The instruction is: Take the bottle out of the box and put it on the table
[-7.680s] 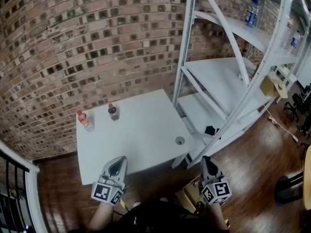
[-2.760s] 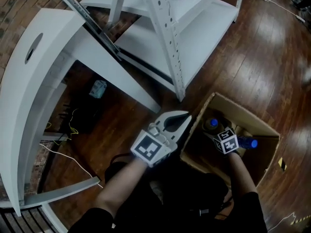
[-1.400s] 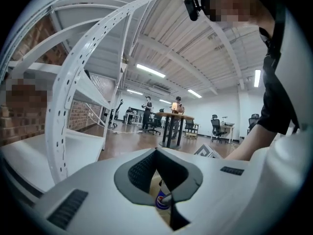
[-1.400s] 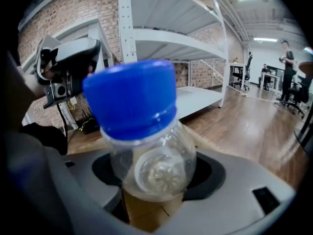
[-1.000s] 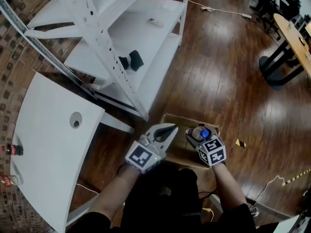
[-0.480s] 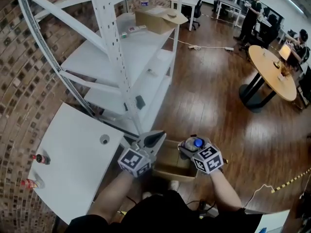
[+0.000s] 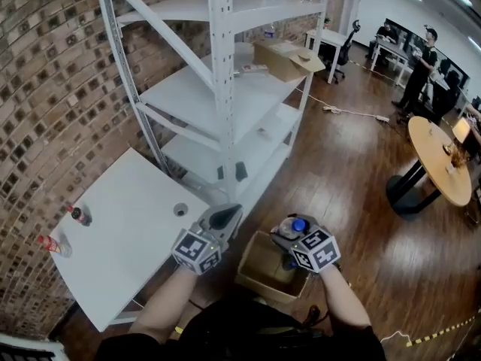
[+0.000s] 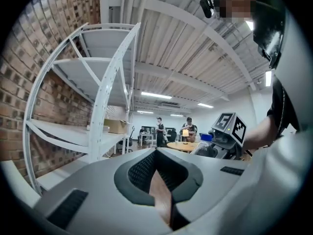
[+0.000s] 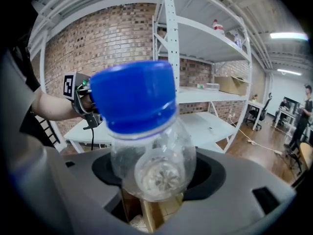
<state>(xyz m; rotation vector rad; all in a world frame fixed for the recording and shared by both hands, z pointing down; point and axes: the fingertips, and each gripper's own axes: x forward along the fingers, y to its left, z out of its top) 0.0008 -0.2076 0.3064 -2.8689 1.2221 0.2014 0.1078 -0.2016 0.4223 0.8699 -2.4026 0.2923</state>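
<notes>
The left tool [image 7: 227, 214] is held out forward, jaws together and empty. Just beside it, the right tool [image 7: 288, 229] clamps a bottle [image 7: 298, 225].

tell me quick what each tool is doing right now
left tool: closed, nothing in it
right tool: closed on the blue-capped bottle

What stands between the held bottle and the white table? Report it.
Nothing fixed. Only the left gripper, jaws shut, hangs between the clear blue-capped plastic bottle and the white table.
</notes>
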